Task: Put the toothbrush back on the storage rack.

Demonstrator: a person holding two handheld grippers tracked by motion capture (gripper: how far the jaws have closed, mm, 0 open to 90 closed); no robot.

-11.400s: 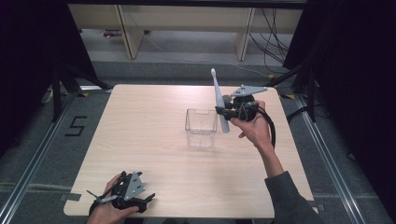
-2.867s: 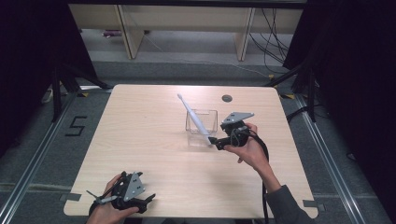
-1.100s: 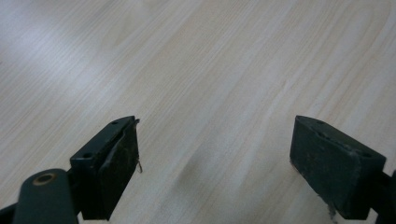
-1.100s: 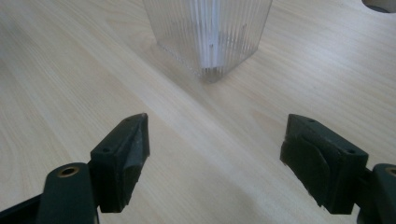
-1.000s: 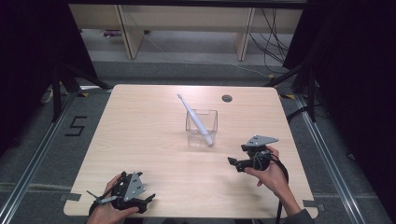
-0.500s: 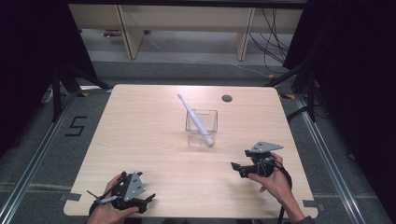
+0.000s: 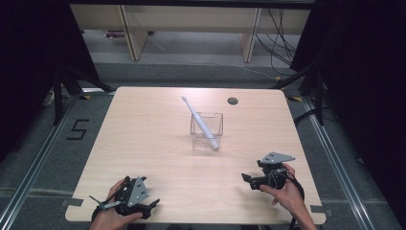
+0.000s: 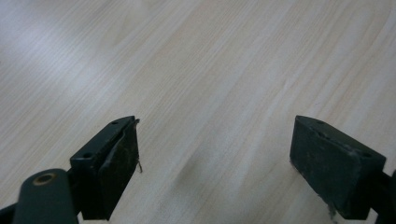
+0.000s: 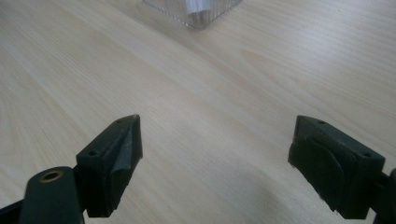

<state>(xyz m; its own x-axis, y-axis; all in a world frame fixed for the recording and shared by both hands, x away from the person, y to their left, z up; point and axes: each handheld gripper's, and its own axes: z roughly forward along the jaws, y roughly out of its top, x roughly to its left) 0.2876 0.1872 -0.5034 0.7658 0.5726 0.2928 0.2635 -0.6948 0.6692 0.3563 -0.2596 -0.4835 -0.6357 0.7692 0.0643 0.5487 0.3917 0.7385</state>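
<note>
In the clear box, toothbrush leaning — head up, far-left.

A lab recording bay: pale wooden worktop ringed by black curtains, floor rails, loose cables at upper right, a taped "5" at left.

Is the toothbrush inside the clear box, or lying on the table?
Inside: the toothbrush leans tilted in the clear box, its lower end in the box, its upper end above the rim.

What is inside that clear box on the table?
A white toothbrush leans in the clear box, brush end sticking out over the rim. Nothing else seems to be inside.
</note>
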